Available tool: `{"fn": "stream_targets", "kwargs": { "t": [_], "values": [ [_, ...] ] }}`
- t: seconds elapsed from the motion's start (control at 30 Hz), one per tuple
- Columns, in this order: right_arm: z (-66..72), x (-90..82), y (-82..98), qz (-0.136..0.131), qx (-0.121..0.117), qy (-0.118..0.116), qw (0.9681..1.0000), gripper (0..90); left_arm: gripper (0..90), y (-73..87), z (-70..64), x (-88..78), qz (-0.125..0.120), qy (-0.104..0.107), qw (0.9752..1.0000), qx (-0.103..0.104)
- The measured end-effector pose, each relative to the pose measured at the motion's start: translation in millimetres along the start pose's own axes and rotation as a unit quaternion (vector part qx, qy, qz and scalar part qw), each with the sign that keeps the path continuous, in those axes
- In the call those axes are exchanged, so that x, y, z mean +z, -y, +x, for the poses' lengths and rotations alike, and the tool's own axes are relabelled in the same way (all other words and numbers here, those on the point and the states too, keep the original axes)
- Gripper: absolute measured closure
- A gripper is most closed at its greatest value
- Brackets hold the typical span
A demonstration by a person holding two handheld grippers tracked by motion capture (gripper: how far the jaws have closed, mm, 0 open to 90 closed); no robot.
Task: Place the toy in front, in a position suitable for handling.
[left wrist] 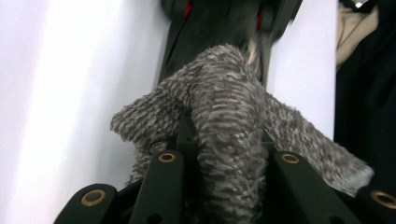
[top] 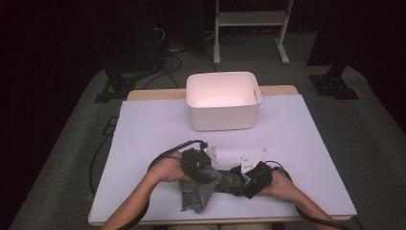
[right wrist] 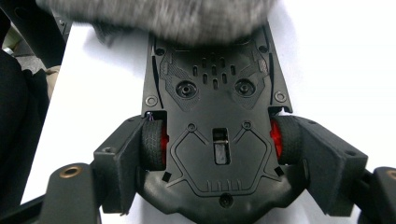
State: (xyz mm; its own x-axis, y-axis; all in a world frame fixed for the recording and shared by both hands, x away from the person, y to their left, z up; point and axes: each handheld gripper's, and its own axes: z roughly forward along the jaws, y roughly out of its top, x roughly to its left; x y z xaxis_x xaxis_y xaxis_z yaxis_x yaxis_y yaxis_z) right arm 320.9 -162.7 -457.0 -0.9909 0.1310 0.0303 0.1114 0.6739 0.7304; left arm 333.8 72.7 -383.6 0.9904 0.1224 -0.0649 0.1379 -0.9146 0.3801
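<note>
My right gripper is shut on a black toy car, its jaws pressing on the red-hubbed wheels on either side, with the car's underside facing the camera. A grey fuzzy cloth is pinched in my left gripper, which is shut on it. The cloth lies against the far end of the car and appears as a blurred grey band, the cloth. In the high view both grippers, left and right, meet near the table's front edge, the cloth hanging down between the hands.
A white plastic bin stands at the back middle of the table. The pale mat covers the tabletop. Cables trail from both grippers. A white stand is on the floor beyond the table.
</note>
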Motion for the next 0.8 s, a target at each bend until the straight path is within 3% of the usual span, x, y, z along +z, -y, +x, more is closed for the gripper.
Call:
{"fn": "stream_targets", "kwargs": {
  "t": [0.23,0.37,0.7,0.8],
  "values": [
    [0.3,0.1,-0.8,0.003,0.003,-0.001,1.0,22.6,73.3,24.8,10.8,-12.8,0.005,-0.024,0.9992,-0.033],
    [1.2,-0.1,-2.3,0.007,-0.001,0.0,1.0,22.5,73.3,24.8,12.9,-13.4,-0.007,-0.014,0.9991,-0.039],
    [3.8,-0.9,-7.4,0.001,-0.013,0.009,0.9999,22.6,73.2,-18.6,7.1,-0.3,-0.019,0.006,0.9998,0.003],
    [4.5,-0.8,-7.9,0.003,-0.019,0.012,0.9997,22.6,73.2,-31.0,4.6,9.8,-0.004,0.007,0.9998,0.019]
  ]
}}
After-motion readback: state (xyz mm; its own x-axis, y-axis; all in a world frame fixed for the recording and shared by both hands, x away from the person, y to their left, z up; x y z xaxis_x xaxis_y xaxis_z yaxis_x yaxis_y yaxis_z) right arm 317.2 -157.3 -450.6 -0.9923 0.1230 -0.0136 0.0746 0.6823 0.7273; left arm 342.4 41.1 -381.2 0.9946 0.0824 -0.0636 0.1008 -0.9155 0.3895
